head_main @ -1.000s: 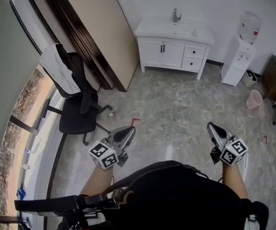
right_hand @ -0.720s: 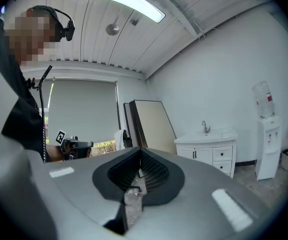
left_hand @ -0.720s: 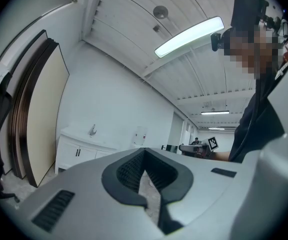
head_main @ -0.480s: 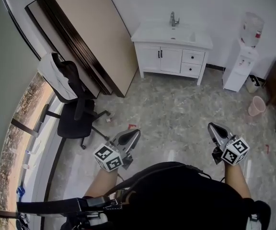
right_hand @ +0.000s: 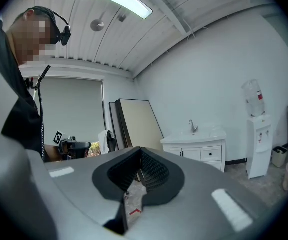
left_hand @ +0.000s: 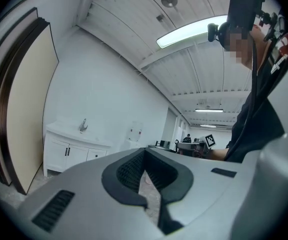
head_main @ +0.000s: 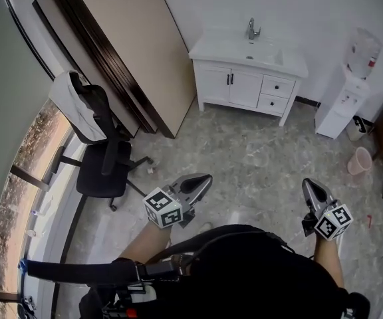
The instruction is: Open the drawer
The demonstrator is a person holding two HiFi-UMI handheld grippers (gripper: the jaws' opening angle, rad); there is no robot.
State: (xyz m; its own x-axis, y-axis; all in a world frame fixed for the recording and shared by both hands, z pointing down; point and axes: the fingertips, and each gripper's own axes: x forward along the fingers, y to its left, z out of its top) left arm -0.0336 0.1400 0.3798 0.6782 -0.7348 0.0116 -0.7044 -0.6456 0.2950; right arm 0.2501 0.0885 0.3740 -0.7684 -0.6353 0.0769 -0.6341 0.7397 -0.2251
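Marbled floor [head_main: 258, 158] carries white vanity [head_main: 245, 85], black office chair [head_main: 102, 168], water dispenser [head_main: 341, 105], pink bin [head_main: 360, 160].

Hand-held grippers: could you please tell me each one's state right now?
Left hand-held gripper: closed, empty.
Right hand-held gripper: closed, empty.

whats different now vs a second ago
The left gripper and right gripper have travelled forward with the person toward the white vanity; the pink bin now sits lower in the head view. Nothing was taken hold of or let go. Both grippers stay shut and empty, and the drawers stay closed.
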